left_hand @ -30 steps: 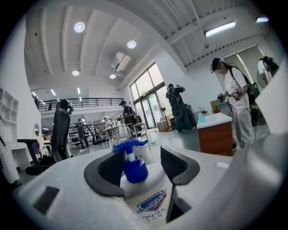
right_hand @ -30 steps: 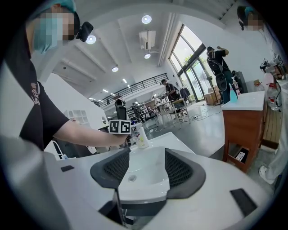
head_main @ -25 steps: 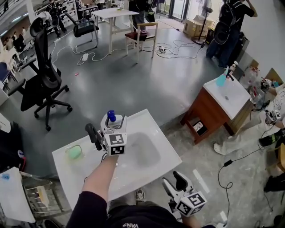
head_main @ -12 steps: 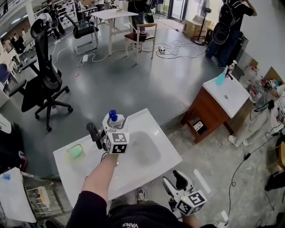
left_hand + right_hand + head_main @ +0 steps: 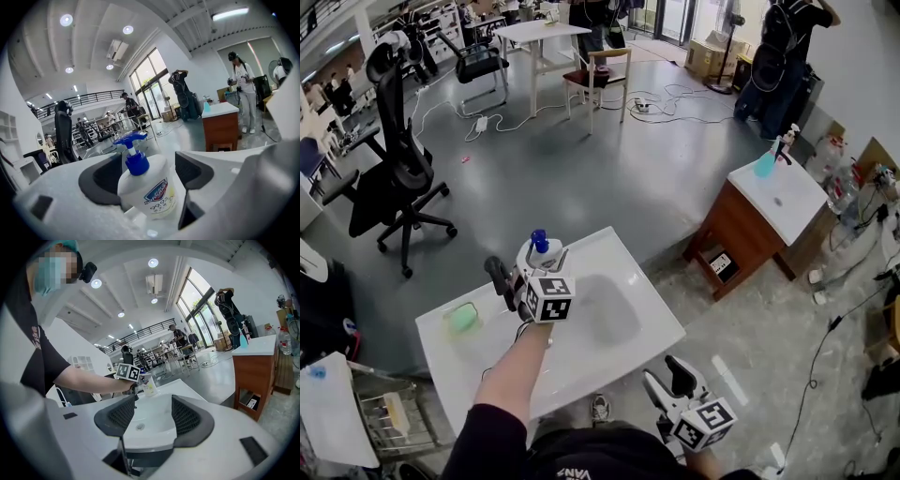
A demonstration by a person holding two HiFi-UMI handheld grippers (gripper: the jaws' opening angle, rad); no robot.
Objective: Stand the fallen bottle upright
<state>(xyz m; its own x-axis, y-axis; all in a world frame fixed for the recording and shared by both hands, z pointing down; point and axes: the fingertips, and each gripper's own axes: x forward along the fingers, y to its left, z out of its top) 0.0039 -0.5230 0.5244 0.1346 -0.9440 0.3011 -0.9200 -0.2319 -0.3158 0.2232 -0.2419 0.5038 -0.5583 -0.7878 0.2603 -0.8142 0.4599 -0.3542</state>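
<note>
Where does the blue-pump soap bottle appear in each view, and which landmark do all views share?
Head view: soap bottle at the sink counter's far edge.
Left gripper view: bottom centre, upright between the parted jaws.
Right gripper view: small, left of centre, beyond the basin.
Shared landmark: the brown cabinet.

Steep overhead, two low views; shared bottle

Squat white pump bottle of smooth glossy plastic, printed label glossy, blue pump head glossy plastic too; white sink-top counter glossy, smooth, ceramic-looking; grey floor polished, faintly reflective; brown side cabinet wood, satin; black swivel office chair matt, cloth or mesh unclear; right gripper matt white plastic, pads black, dimpled, rubbery.
</note>
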